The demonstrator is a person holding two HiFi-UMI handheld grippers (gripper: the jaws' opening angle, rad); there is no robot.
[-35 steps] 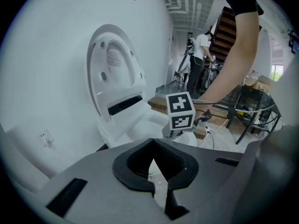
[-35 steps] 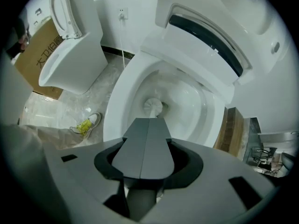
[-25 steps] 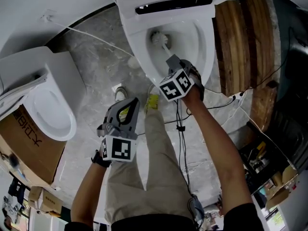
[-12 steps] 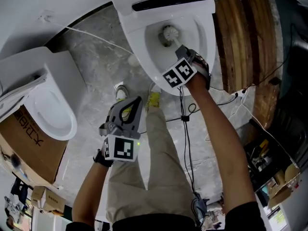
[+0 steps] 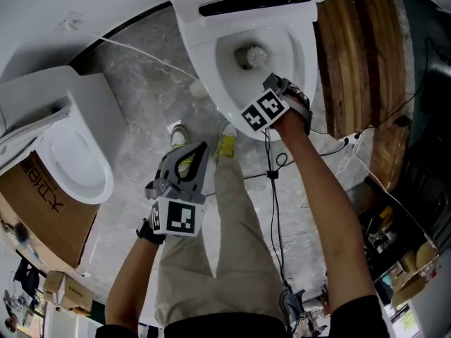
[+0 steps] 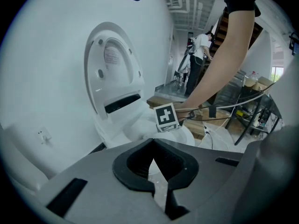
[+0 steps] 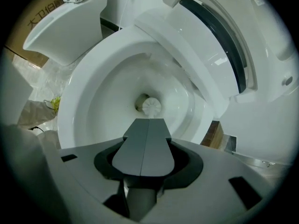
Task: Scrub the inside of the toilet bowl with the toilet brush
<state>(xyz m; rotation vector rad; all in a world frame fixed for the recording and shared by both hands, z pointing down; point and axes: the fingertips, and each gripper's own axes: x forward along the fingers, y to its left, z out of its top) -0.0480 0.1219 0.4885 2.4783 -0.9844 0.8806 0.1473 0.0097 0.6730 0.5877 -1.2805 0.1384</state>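
Observation:
The white toilet bowl (image 5: 222,97) stands open at the top of the head view, lid (image 6: 114,62) raised. The toilet brush's white head (image 5: 251,55) rests deep in the bowl near the drain, and shows again as the toilet brush head (image 7: 151,106) in the right gripper view. My right gripper (image 5: 271,89) reaches over the bowl's front rim and is shut on the brush's grey handle (image 7: 145,146). My left gripper (image 5: 199,151) hangs over my thigh, well short of the toilet, jaws together and holding nothing. In its own view the left gripper (image 6: 154,146) faces the toilet.
A second white toilet (image 5: 70,146) sits at the left beside a cardboard box (image 5: 39,210). Wooden planks (image 5: 359,55) lie right of the bowl. Cables (image 5: 271,171) trail over the marble floor by my shoes (image 5: 224,146). A person (image 6: 203,45) stands far back.
My right gripper has swept the brush head from the bowl's left side rightward to the middle near the drain. The left gripper has hardly moved.

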